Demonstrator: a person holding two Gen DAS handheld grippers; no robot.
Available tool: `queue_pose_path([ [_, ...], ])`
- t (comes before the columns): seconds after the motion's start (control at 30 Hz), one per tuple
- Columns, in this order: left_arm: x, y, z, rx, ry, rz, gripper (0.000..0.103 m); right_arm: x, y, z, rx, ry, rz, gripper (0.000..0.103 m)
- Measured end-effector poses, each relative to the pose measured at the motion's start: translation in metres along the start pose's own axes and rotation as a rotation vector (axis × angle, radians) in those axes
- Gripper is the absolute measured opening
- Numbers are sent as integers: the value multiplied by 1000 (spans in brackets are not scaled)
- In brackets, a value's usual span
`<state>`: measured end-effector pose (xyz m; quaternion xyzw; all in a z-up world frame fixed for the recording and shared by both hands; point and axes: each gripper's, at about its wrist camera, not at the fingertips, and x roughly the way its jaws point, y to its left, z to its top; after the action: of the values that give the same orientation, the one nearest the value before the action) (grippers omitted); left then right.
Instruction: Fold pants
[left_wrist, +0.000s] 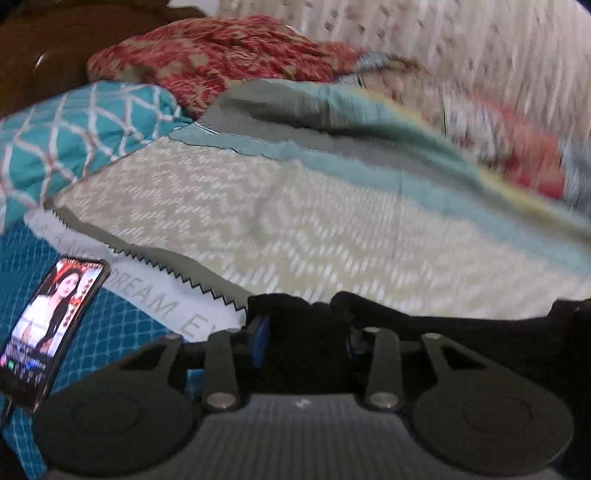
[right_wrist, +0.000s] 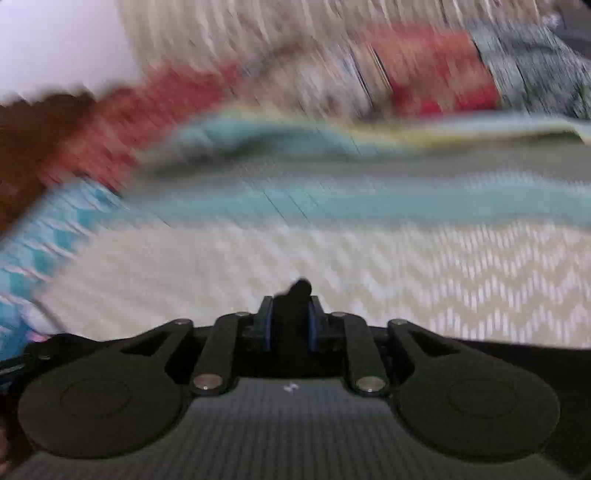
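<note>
The black pants (left_wrist: 461, 321) lie along the near edge of a cream zigzag bedspread (left_wrist: 295, 221). A thick bunch of their fabric fills the space between the blue pads of my left gripper (left_wrist: 304, 332), which is shut on it. In the right wrist view, which is blurred, a narrower fold of the same black pants (right_wrist: 517, 352) sticks up between the pads of my right gripper (right_wrist: 291, 321), also shut on the cloth. From both grips the fabric runs off sideways, low in the picture.
A phone (left_wrist: 48, 332) with a lit screen leans at the left on a blue patterned sheet. Behind the bedspread are a teal pillow (left_wrist: 74, 136), a red patterned cloth (left_wrist: 221, 55) and a pale striped curtain (left_wrist: 480, 44).
</note>
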<state>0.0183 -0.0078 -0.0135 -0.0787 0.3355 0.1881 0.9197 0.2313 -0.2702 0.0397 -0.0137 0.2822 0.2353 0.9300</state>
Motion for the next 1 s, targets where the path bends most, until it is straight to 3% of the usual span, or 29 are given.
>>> queue_pose_path([
  [0.03, 3, -5, -1, 32, -3, 20, 46, 11, 2, -6, -25, 26, -30, 32],
  [0.1, -4, -2, 0, 37, 0, 21, 56, 0, -1, -10, 3, -48, -43, 53],
  [0.13, -9, 1, 2, 24, -3, 3, 59, -8, -4, -10, 46, -68, -32, 55],
  [0.2, -21, 8, 7, 13, -11, -17, 66, -35, -14, -13, 84, -119, 47, 54],
  [0.27, -32, 16, 11, -19, -25, -35, 67, -62, -15, -18, 71, -144, 93, 54],
  [0.4, -58, 24, 14, -88, -49, -132, 66, -92, -9, -52, 38, -63, 239, 46],
  [0.5, -71, 9, 5, -56, -17, -255, 66, -108, 2, -85, 6, 10, 330, 35],
  [0.6, -70, -14, -14, 25, 49, -319, 65, -119, 15, -115, -11, 81, 356, 34],
  [0.67, -65, -31, -32, 117, 99, -285, 65, -119, 14, -131, 23, 120, 335, 34],
  [0.73, -54, -46, -49, 221, 153, -201, 65, -131, 11, -145, 71, 64, 344, 34],
  [0.83, -57, -64, -62, 348, 126, -120, 66, -134, 5, -145, 143, 51, 354, 34],
  [1.0, -55, -69, -54, 319, 168, -77, 66, -154, 6, -142, 135, -6, 330, 34],
])
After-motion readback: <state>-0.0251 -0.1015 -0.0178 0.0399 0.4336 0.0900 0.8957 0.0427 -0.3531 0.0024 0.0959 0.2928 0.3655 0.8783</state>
